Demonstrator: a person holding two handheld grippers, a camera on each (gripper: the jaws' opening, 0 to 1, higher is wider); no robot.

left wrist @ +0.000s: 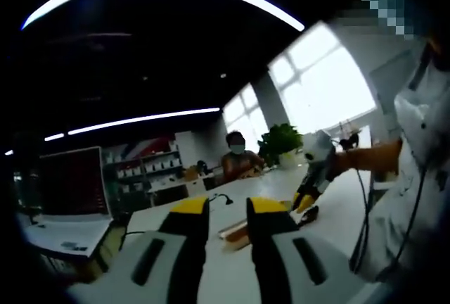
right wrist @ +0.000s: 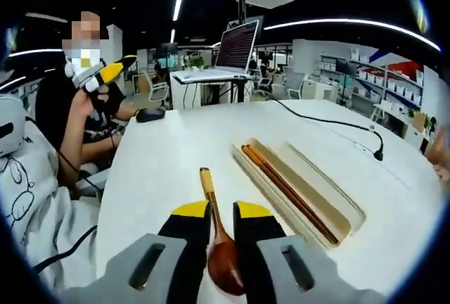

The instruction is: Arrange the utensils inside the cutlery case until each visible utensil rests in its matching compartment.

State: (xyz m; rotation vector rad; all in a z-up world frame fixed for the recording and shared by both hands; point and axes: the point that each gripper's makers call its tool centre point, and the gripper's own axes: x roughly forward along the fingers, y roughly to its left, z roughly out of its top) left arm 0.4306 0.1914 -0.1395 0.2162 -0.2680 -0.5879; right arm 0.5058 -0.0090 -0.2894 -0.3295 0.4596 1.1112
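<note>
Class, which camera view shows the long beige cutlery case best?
The right gripper view: the long beige cutlery case lies open on the white table, brown chopsticks inside. The left gripper view shows just one end of it between that claw's jaws.

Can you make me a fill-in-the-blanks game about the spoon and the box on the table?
1. The wooden spoon lies on the white ____.
2. The long brown chopsticks rest inside the cutlery ____.
3. The spoon's bowl sits between the jaws of the ____ tool.
4. The jaw tips of both tools are coloured ____.

Missing words: table; case; right; yellow
</note>
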